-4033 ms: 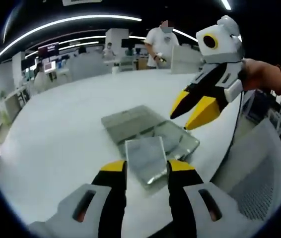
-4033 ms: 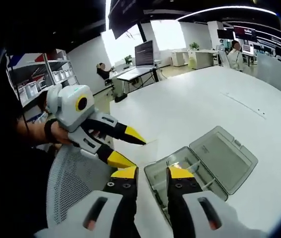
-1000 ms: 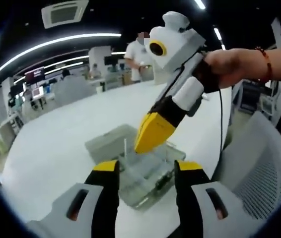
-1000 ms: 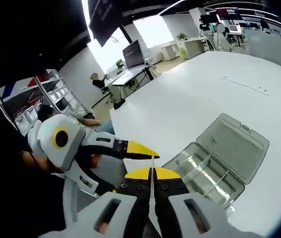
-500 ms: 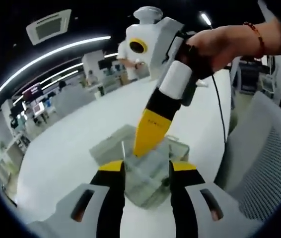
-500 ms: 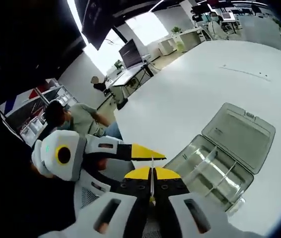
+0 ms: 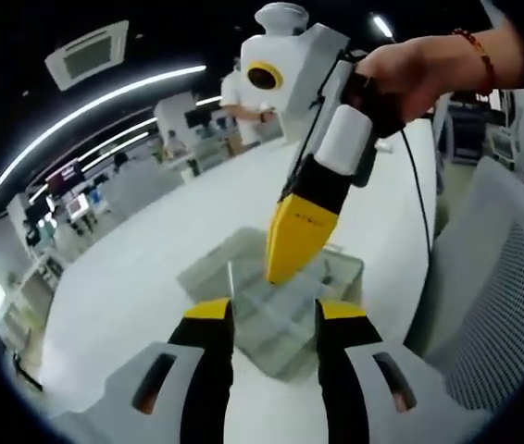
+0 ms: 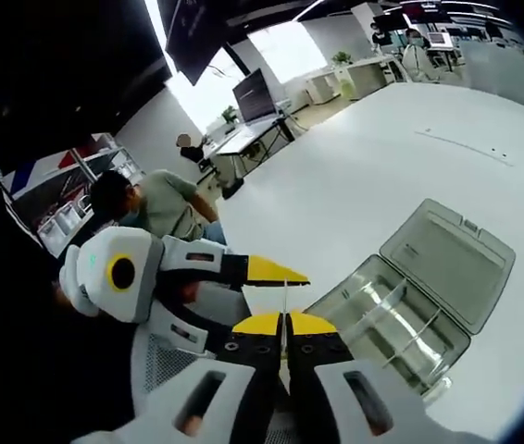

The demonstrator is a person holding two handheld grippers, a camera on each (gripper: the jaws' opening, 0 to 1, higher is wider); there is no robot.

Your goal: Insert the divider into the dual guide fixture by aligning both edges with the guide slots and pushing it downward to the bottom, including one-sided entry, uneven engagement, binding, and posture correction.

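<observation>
While the right hand-held gripper point(image 8: 283, 324) pinches the thin clear divider point(image 8: 284, 301) edge-on above the open fixture point(image 8: 396, 319) near the table point(image 8: 355, 176) edge, ready for slot alignment, the left hand-held gripper point(image 7: 267, 314) waits spread beside it.

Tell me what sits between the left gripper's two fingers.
In the left gripper view, the clear box on the white table lies between the open left gripper's fingers.
</observation>
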